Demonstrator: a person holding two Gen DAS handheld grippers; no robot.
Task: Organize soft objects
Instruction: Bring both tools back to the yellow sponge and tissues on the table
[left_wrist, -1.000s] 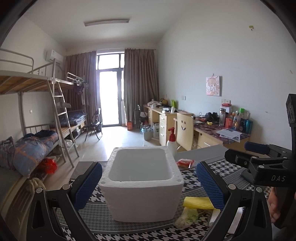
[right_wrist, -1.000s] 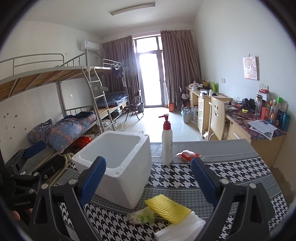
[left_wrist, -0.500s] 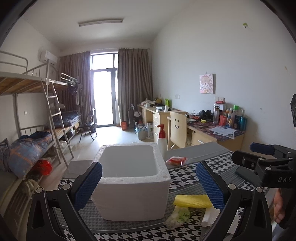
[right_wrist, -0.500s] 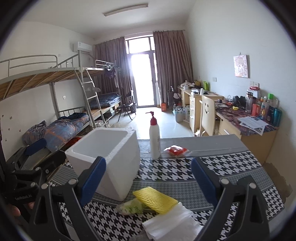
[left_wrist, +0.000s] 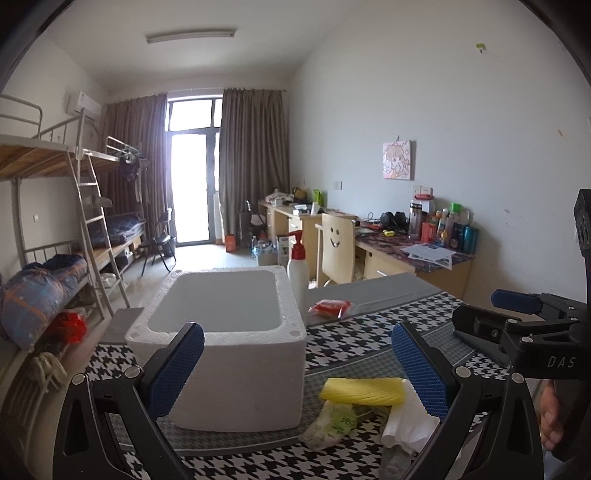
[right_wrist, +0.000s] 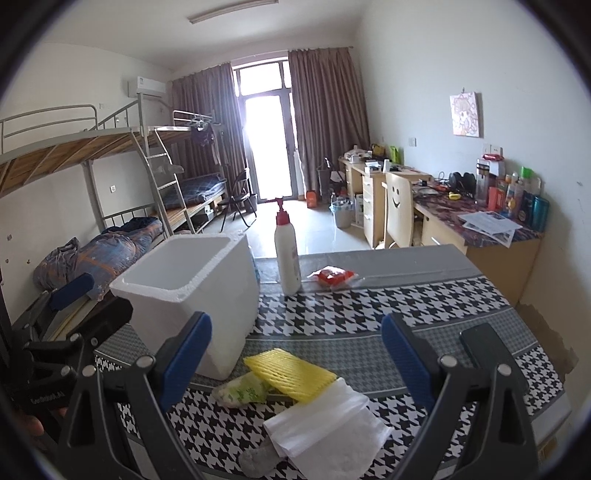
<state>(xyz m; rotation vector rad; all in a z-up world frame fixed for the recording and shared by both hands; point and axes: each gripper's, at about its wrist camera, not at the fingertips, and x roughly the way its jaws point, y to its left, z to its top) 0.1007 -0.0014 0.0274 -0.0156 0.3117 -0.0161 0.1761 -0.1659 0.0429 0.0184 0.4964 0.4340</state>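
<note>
A white foam box (left_wrist: 229, 343) (right_wrist: 192, 291) stands open on the houndstooth table. Beside its right front corner lie a yellow foam sleeve (left_wrist: 362, 390) (right_wrist: 291, 374), a crumpled green-white plastic bag (left_wrist: 330, 424) (right_wrist: 242, 392) and folded white foam sheets (left_wrist: 408, 421) (right_wrist: 325, 428). A small grey soft lump (right_wrist: 258, 459) lies at the near edge. My left gripper (left_wrist: 295, 373) is open and empty, above the table before the box. My right gripper (right_wrist: 295, 358) is open and empty, over the soft items.
A white pump bottle with red top (left_wrist: 297, 273) (right_wrist: 288, 254) stands behind the box. A red packet (left_wrist: 330, 308) (right_wrist: 334, 277) lies next to it. A dark phone (right_wrist: 487, 350) lies at the right. Bunk beds stand left, desks and a chair right.
Both grippers have drawn back and to the left; the box and soft items sit farther right in view and more of the white sheets and the phone show. Nothing was grasped.
</note>
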